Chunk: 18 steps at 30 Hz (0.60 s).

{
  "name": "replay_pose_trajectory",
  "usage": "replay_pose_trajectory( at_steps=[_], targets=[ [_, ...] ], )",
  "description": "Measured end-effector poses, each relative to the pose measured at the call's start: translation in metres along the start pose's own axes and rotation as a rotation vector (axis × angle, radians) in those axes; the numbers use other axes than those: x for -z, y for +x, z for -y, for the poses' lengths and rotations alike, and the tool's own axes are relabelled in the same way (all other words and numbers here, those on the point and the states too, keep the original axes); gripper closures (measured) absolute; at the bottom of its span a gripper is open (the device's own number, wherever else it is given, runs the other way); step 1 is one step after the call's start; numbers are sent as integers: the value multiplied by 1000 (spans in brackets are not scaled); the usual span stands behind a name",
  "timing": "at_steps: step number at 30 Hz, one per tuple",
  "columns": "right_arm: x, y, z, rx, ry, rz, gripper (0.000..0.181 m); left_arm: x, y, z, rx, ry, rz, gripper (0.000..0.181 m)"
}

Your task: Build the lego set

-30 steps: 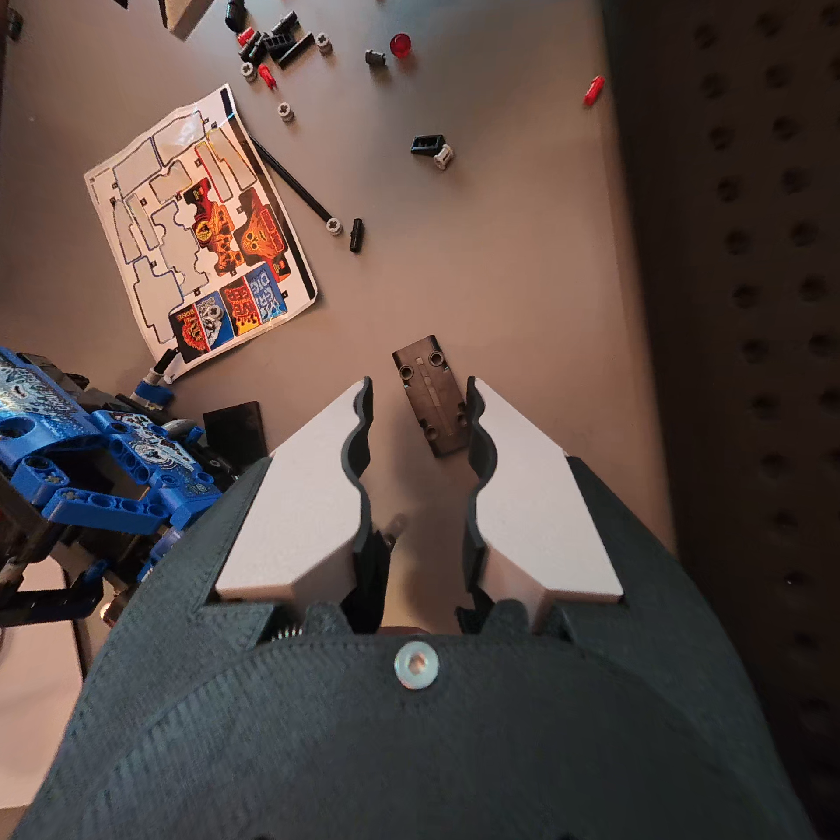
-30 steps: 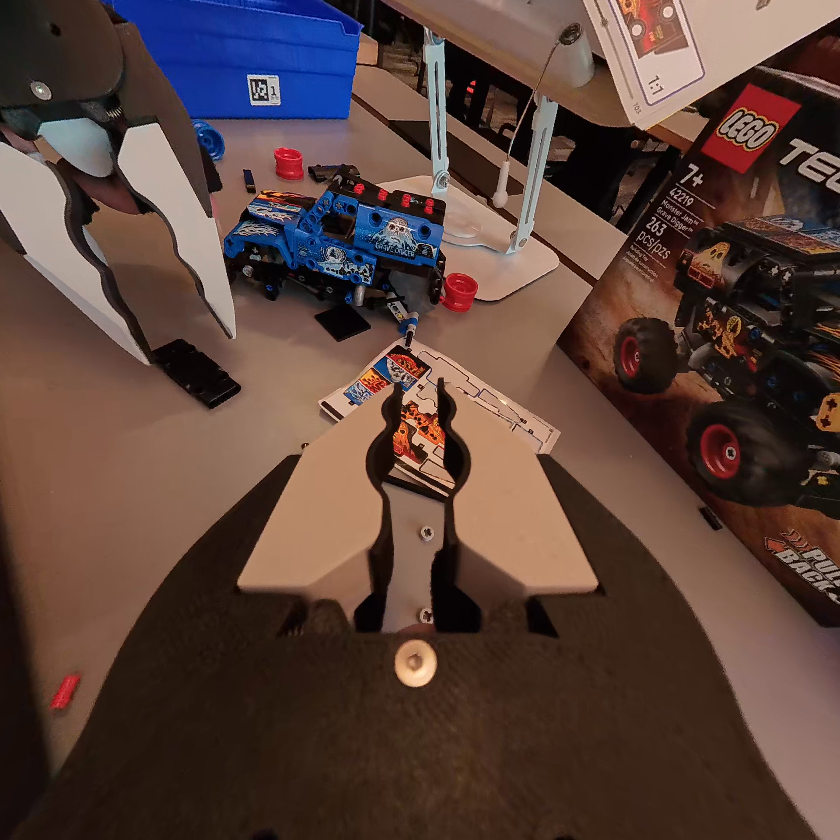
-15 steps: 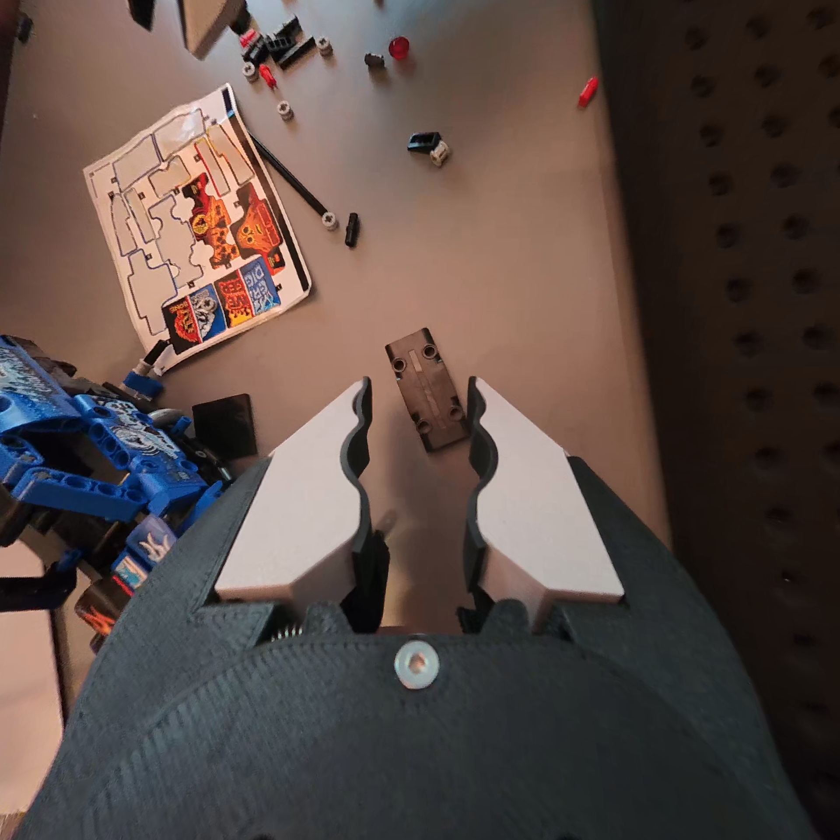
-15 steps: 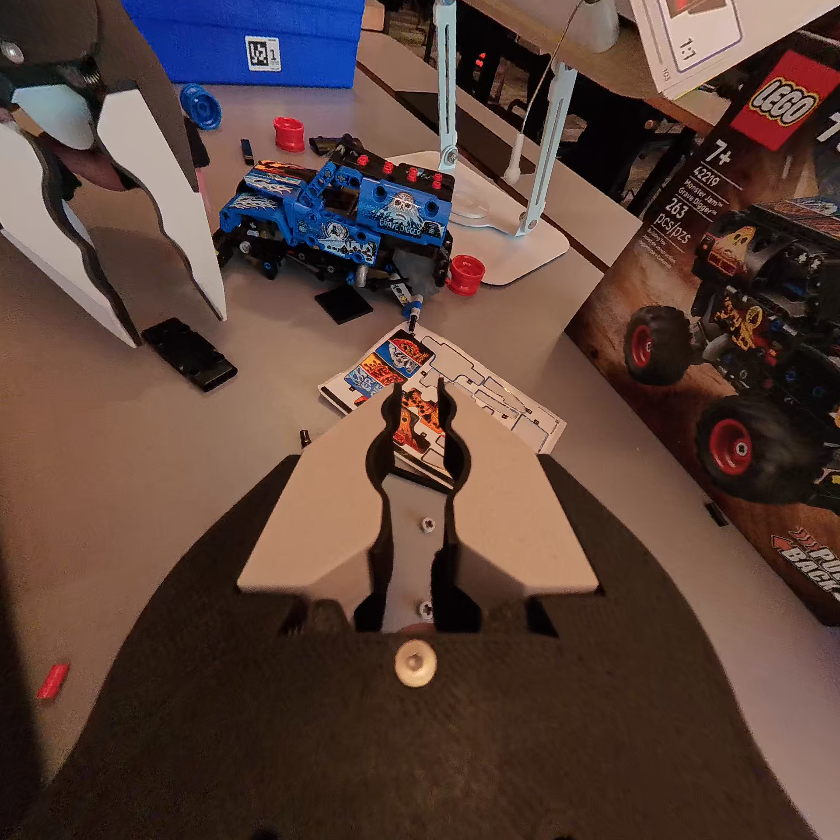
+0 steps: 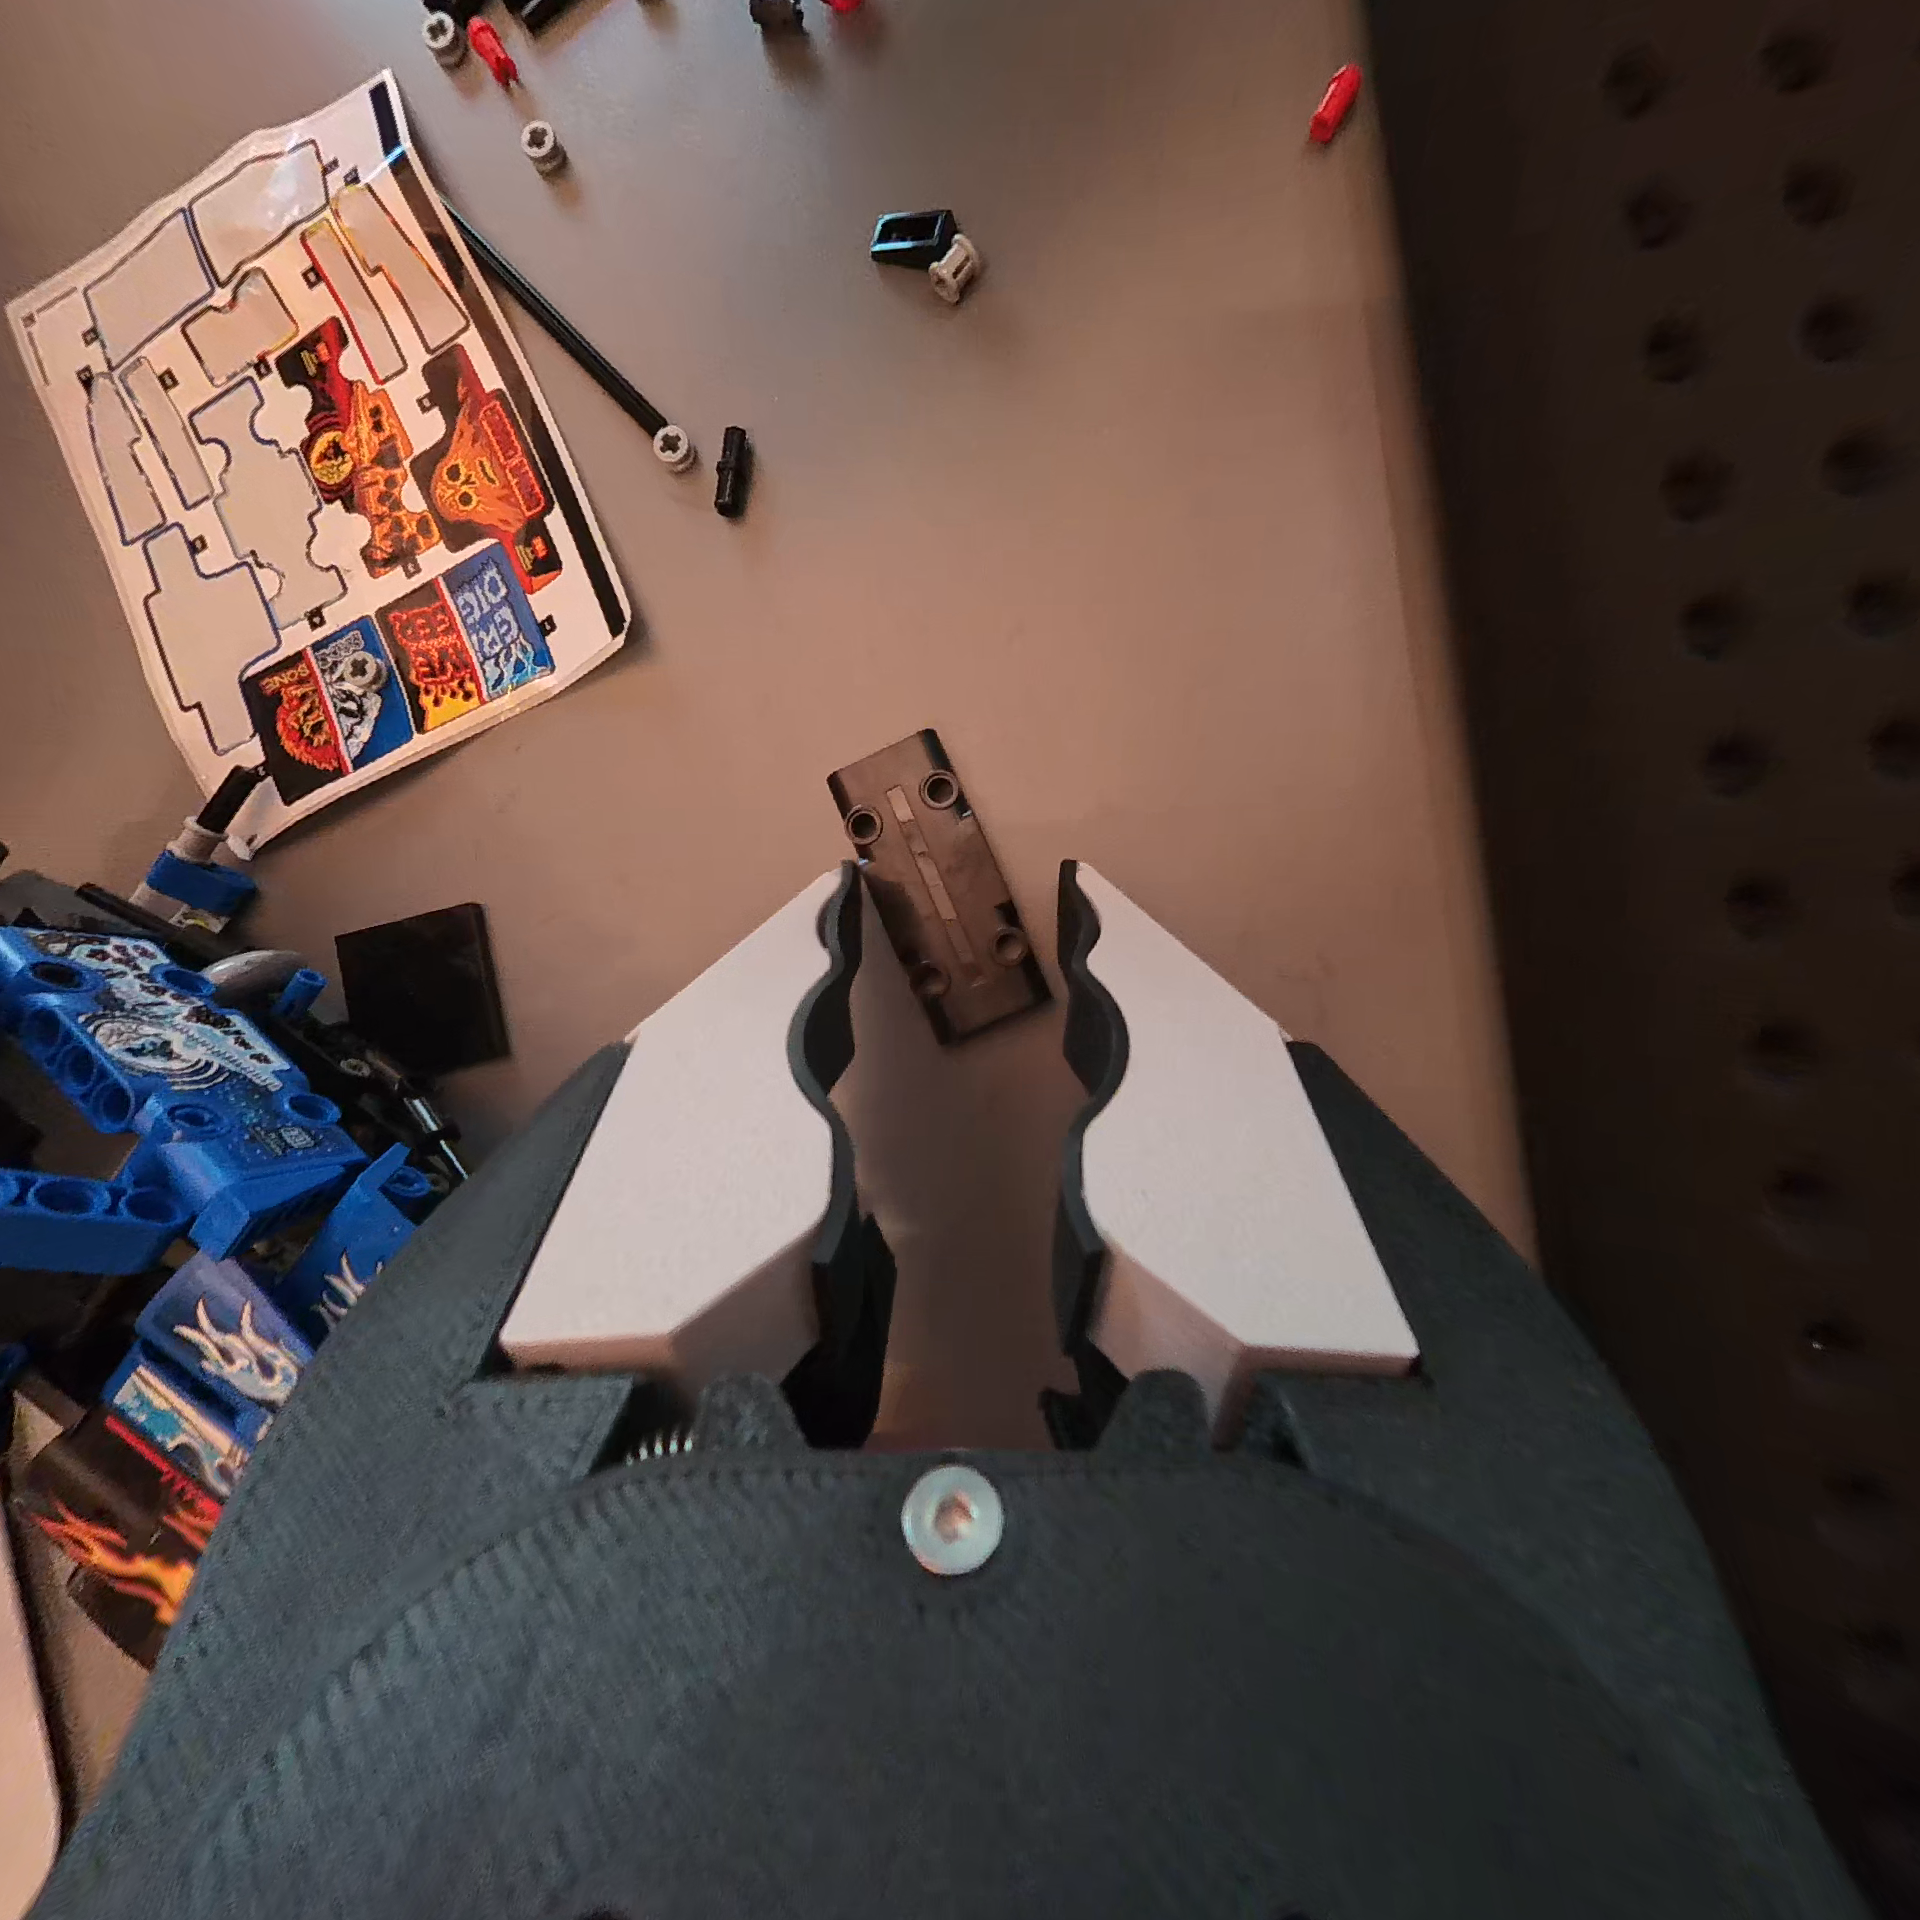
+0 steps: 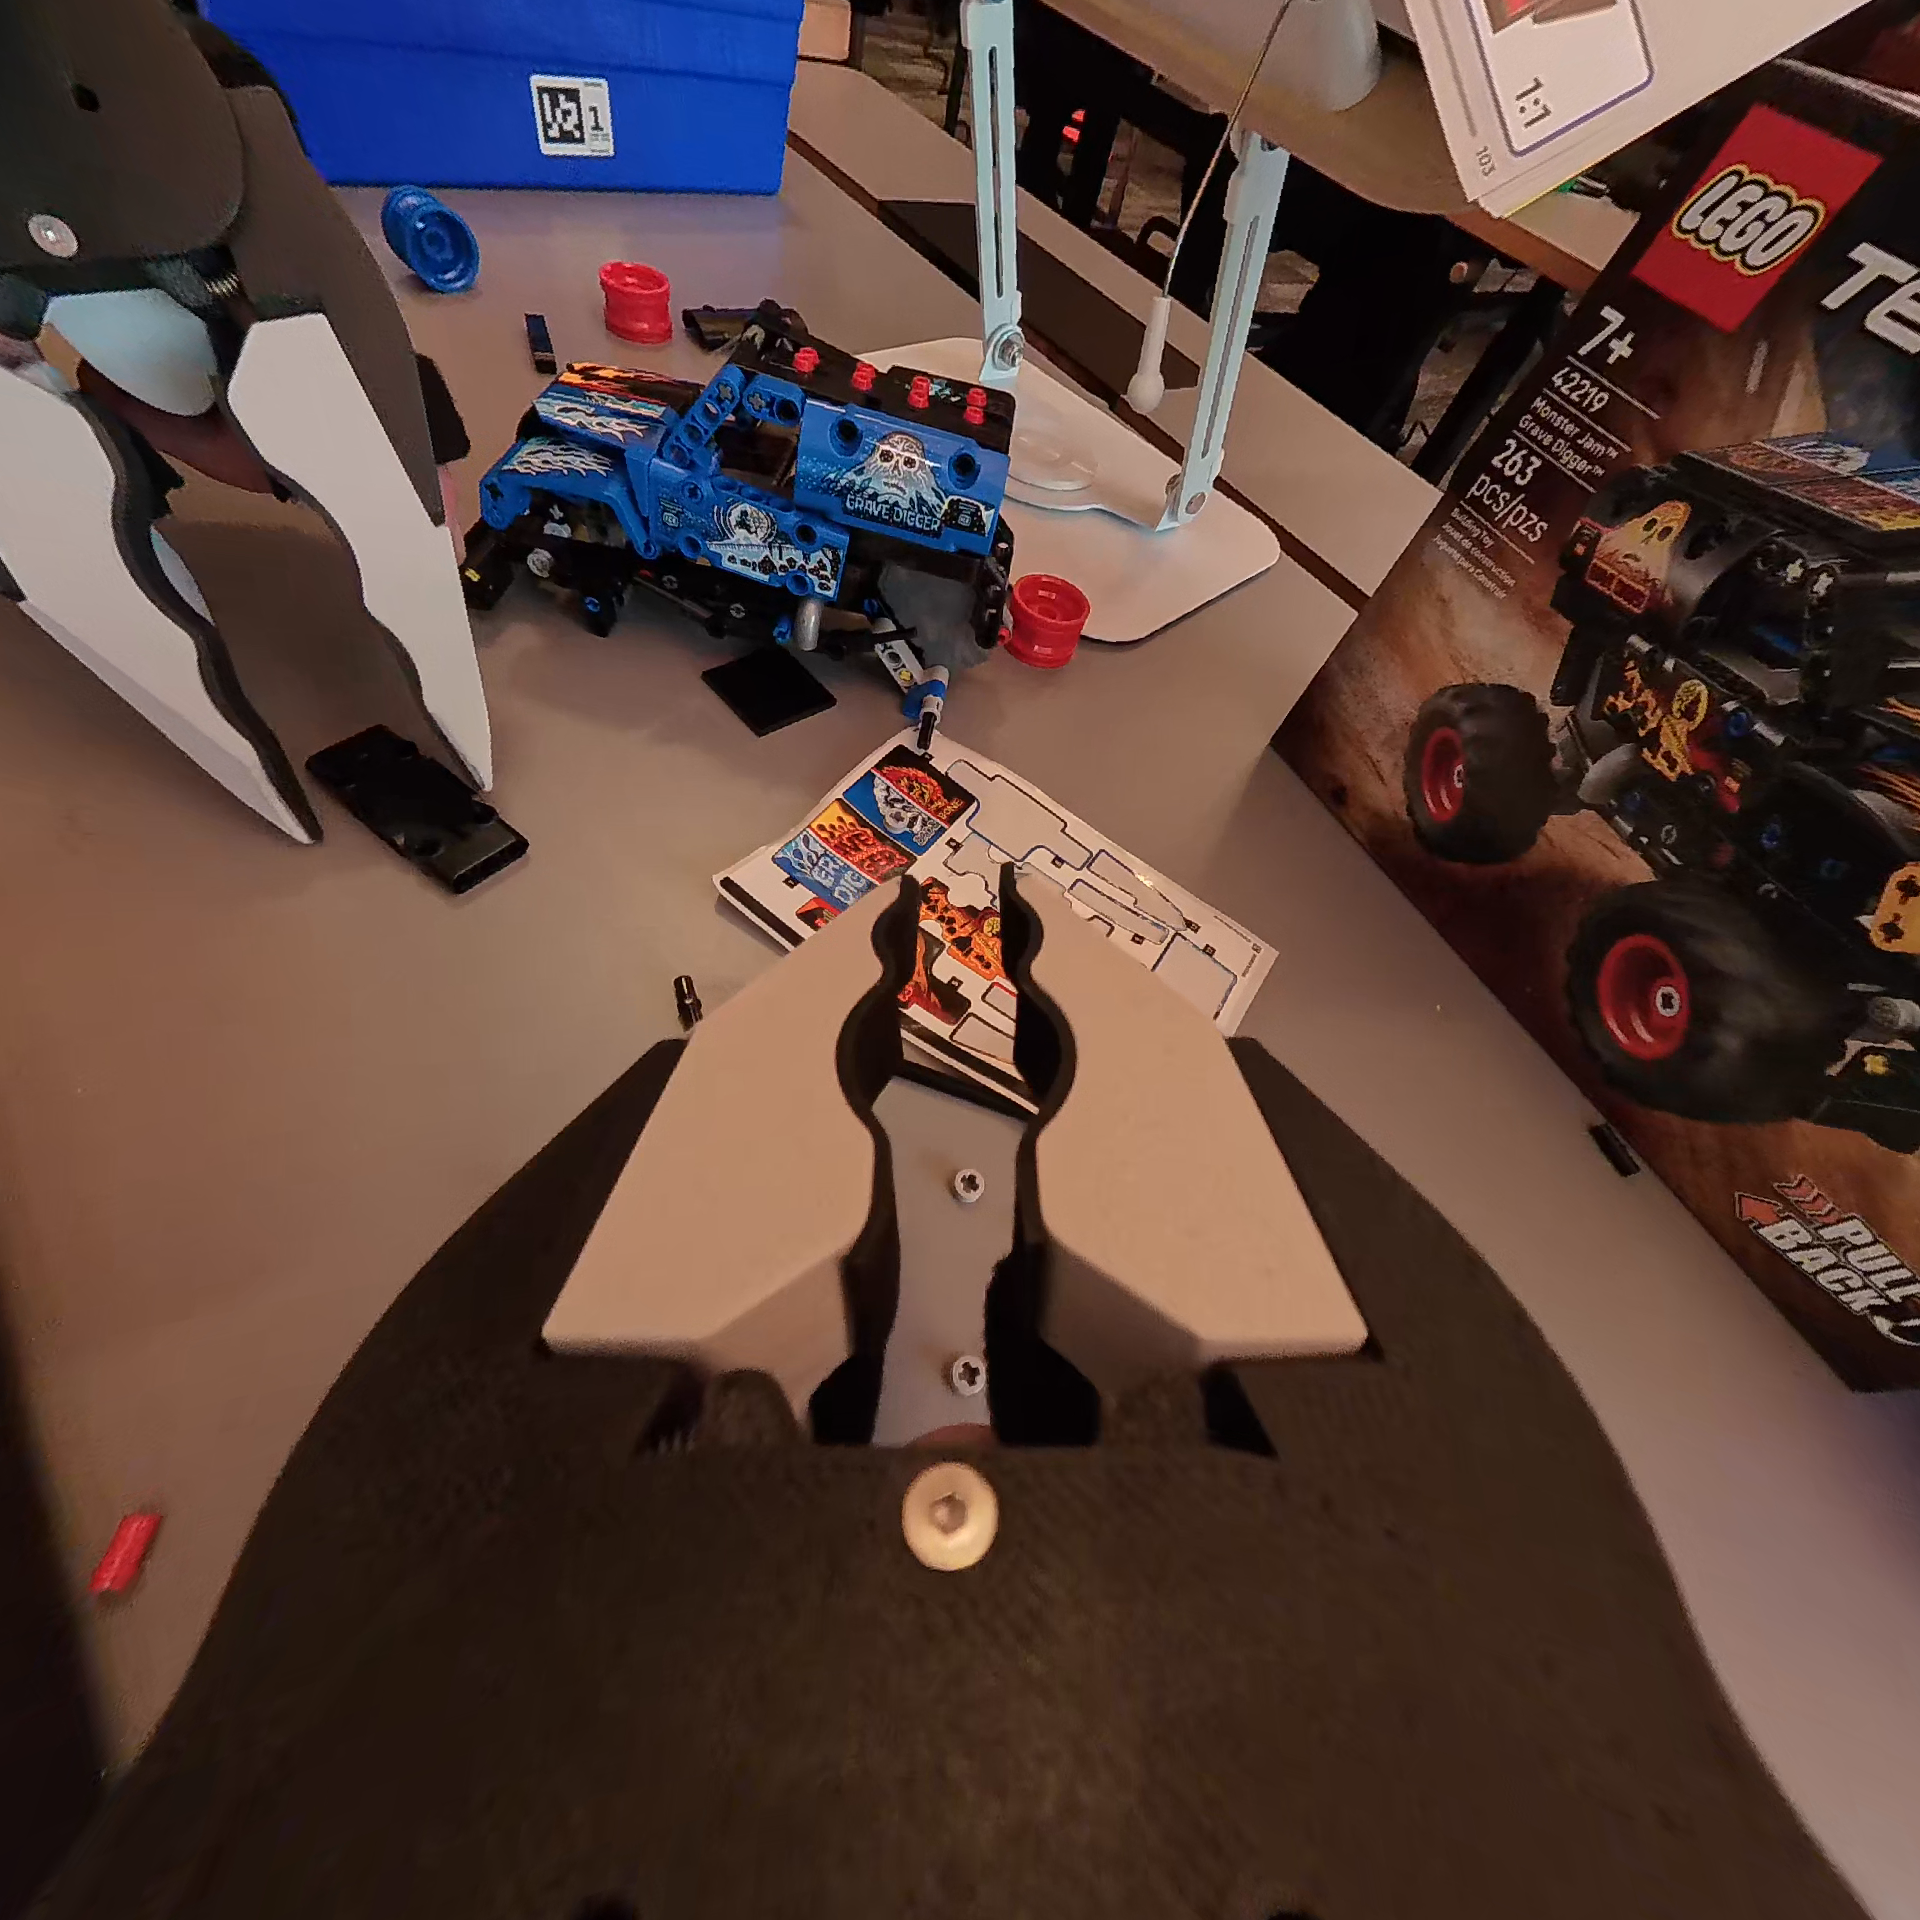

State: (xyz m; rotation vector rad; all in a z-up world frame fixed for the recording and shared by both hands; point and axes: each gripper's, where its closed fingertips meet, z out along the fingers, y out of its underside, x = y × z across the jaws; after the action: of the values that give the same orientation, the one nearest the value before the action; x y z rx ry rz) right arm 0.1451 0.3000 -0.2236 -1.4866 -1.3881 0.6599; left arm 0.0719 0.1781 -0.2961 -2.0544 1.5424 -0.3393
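A flat black panel (image 5: 940,888) lies on the grey table, also in the right wrist view (image 6: 416,805). My left gripper (image 5: 958,878) is open and empty, its fingertips low on either side of the panel; it shows in the right wrist view (image 6: 390,805) too. The part-built blue truck (image 6: 758,499) stands behind it, at the left edge of the left wrist view (image 5: 156,1091). My right gripper (image 6: 958,881) hovers over the sticker sheet (image 6: 1091,883), jaws a narrow gap apart, holding nothing.
A black square tile (image 6: 767,691), red hubs (image 6: 1049,618) and a blue hub (image 6: 431,237) lie around the truck. The set's box (image 6: 1662,727) stands right, a white stand (image 6: 1143,561) and blue bin (image 6: 499,94) behind. A black axle (image 5: 561,322) and small pins are scattered. A dark perforated surface (image 5: 1714,727) borders the table. Left tips to right tips: about 15 centimeters.
My left gripper has come down and forward over the black panel, which now sits between its tips. The right gripper has shifted only slightly; its opening is unchanged.
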Motion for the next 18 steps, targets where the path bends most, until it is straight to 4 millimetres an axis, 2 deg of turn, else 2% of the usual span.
replay_pose_trajectory(
  at_steps=[11, 15, 17, 18],
  targets=[
    [0, 0, -1, 0, -6, 2, 169, -1, -2, -2, 22, -13, 3, 154],
    [0, 0, -1, -1, -5, 1, 170, -1, -9, -4, 76, -24, 31, 155],
    [0, 0, -1, -1, -4, 1, 170, -1, -11, -5, 134, -32, 33, 151],
    [0, 0, -1, 0, -5, 0, 170, 0, -11, -6, 145, -38, 34, 143]
  ],
)
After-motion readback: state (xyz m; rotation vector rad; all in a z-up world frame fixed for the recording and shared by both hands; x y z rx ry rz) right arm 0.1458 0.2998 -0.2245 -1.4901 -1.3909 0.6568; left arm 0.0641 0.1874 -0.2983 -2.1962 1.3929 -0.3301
